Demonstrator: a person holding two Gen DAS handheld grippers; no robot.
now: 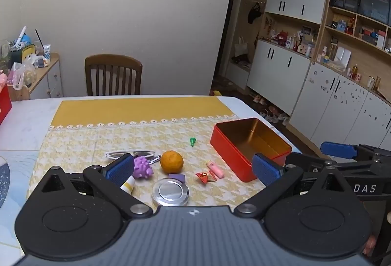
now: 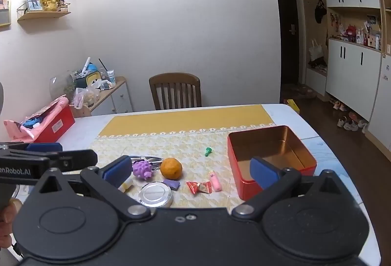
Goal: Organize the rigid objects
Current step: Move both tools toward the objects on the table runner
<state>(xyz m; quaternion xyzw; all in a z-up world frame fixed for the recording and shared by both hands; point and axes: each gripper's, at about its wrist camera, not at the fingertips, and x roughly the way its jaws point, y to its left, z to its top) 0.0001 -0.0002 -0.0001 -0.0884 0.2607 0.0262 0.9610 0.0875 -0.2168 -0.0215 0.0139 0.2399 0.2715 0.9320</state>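
Note:
On the yellow patterned cloth lie an orange (image 1: 171, 161), a purple spiky toy (image 1: 143, 166), a round silver tin (image 1: 170, 192), red candy wrappers (image 1: 206, 176), a pink little bottle (image 1: 215, 166) and a green piece (image 1: 192, 141). An open red tin box (image 1: 249, 146) stands empty at the right. My left gripper (image 1: 193, 168) hovers open above the near items and holds nothing. My right gripper (image 2: 191, 170) is open too, beside the left one, with the orange (image 2: 171, 168) and the red tin box (image 2: 271, 158) ahead of it. A white-yellow tube (image 1: 128, 185) is half hidden behind the left finger.
Glasses (image 1: 132, 153) lie behind the purple toy. A wooden chair (image 1: 113, 74) stands at the table's far side. A red box with a pink bag (image 2: 46, 120) sits at the far left. The table edge (image 2: 342, 163) runs just right of the tin.

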